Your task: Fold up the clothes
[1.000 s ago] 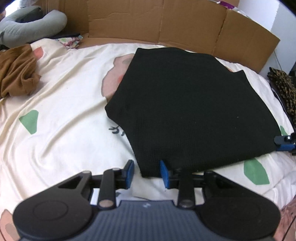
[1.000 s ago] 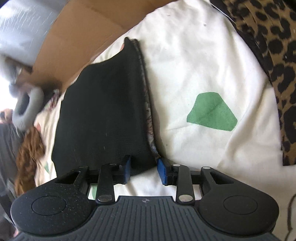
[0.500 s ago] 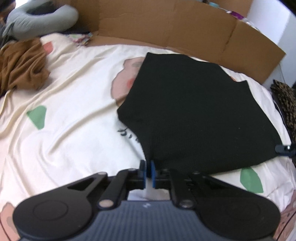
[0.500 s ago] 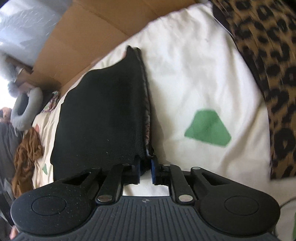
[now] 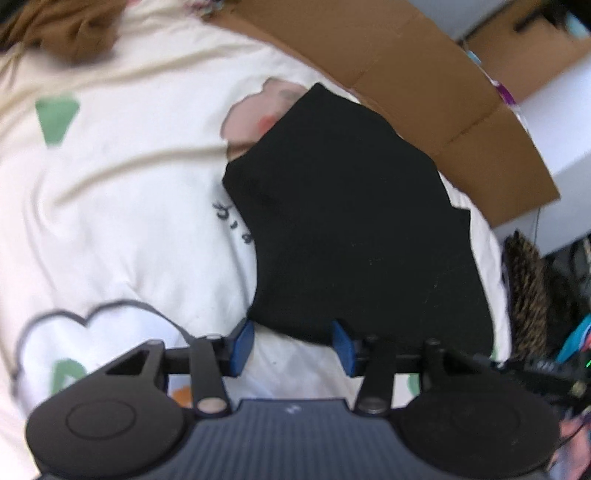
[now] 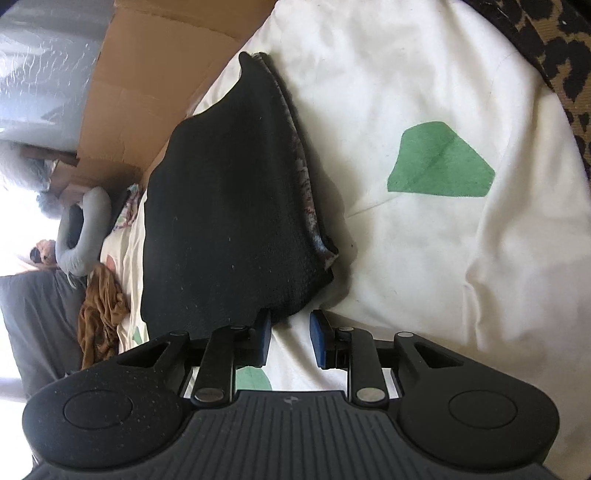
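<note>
A black knitted garment [image 5: 354,221] lies folded flat on the cream bedsheet [image 5: 122,229]. My left gripper [image 5: 293,345] is open, its blue pads at the garment's near edge with nothing gripped between them. In the right wrist view the same black garment [image 6: 229,199] shows stacked layers with a grey patterned inner edge along its right side. My right gripper [image 6: 290,339] is open at the garment's near corner, the cloth just ahead of its left pad.
A cardboard wall [image 5: 424,85] runs behind the bed. A brown garment [image 5: 70,29] lies crumpled at the far left, seen also as a brown garment [image 6: 101,314]. Leopard-print cloth [image 6: 554,48] lies to the right, a grey neck pillow [image 6: 83,232] beyond.
Both grippers were shut on the garment's near edge half a second ago and are open again. The left camera has swung right, and the garment's near edge now sits farther forward.
</note>
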{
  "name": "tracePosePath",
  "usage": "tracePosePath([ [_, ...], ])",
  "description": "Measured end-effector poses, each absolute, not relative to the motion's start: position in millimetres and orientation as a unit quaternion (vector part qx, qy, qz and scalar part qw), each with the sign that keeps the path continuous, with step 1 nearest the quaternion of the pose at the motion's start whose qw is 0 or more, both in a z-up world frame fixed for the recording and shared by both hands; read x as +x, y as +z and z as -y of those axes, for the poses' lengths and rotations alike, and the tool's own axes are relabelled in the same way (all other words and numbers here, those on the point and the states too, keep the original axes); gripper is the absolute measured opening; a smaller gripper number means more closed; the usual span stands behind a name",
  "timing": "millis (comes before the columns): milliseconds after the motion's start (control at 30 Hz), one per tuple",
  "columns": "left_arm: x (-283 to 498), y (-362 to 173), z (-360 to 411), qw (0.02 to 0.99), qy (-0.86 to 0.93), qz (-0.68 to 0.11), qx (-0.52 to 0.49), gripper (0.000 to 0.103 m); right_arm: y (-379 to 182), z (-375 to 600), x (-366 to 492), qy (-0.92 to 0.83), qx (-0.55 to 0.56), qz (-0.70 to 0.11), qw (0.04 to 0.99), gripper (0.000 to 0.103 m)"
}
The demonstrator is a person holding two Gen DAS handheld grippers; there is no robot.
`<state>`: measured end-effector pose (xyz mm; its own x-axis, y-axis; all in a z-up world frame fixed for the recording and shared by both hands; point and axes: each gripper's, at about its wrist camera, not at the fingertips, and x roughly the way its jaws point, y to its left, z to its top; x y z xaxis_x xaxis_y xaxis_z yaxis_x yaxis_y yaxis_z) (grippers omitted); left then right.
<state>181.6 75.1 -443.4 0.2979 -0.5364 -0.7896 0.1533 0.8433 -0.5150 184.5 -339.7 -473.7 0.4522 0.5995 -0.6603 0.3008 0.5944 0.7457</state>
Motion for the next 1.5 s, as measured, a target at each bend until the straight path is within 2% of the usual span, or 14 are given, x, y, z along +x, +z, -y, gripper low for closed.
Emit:
tracePosePath([
  [200, 195.2, -462.4, -97.5, 0.753, -0.227, -0.558, -0.266, 0.051, -483.5, 343.9, 190.0, 0.096, 0.481, -0.492, 0.719, 0.028],
  [300, 201.2, -465.8, -106.1, 0.741, -0.230, -0.557, -0.297, 0.047, -488.5, 347.0, 194.5, 0.092, 0.504, -0.482, 0.711, 0.028],
  [367, 204.4, -469.3, -109.8, 0.736, -0.230, -0.553, -0.315, 0.043, -489.2, 347.6, 196.2, 0.092, 0.510, -0.477, 0.710, 0.025],
  [500, 210.4, -477.4, -113.4, 0.729, -0.238, -0.548, -0.334, 0.039, -481.8, 348.7, 196.7, 0.102, 0.508, -0.465, 0.718, 0.010],
  [567, 214.9, -481.7, -114.6, 0.726, -0.243, -0.547, -0.339, 0.030, -480.5, 352.2, 195.9, 0.103, 0.517, -0.458, 0.716, 0.010],
  [667, 221.4, -485.9, -117.1, 0.716, -0.244, -0.549, -0.356, 0.028, -482.5, 353.0, 195.0, 0.101, 0.521, -0.455, 0.715, 0.012],
  [900, 219.8, -485.1, -110.2, 0.721, -0.254, -0.549, -0.340, 0.028, -496.9, 356.7, 197.5, 0.083, 0.549, -0.452, 0.698, 0.017],
  [967, 221.1, -485.1, -109.3, 0.723, -0.254, -0.549, -0.334, 0.020, -495.4, 356.9, 198.0, 0.085, 0.545, -0.451, 0.702, 0.016],
  [1067, 222.7, -483.7, -108.4, 0.726, -0.253, -0.548, -0.328, 0.009, -491.6, 355.8, 199.4, 0.089, 0.536, -0.450, 0.708, 0.010],
  [1500, 214.5, -431.4, -110.4, 0.751, -0.257, -0.539, -0.281, 0.006, -469.1, 348.0, 192.2, 0.115, 0.510, -0.463, 0.716, 0.007],
])
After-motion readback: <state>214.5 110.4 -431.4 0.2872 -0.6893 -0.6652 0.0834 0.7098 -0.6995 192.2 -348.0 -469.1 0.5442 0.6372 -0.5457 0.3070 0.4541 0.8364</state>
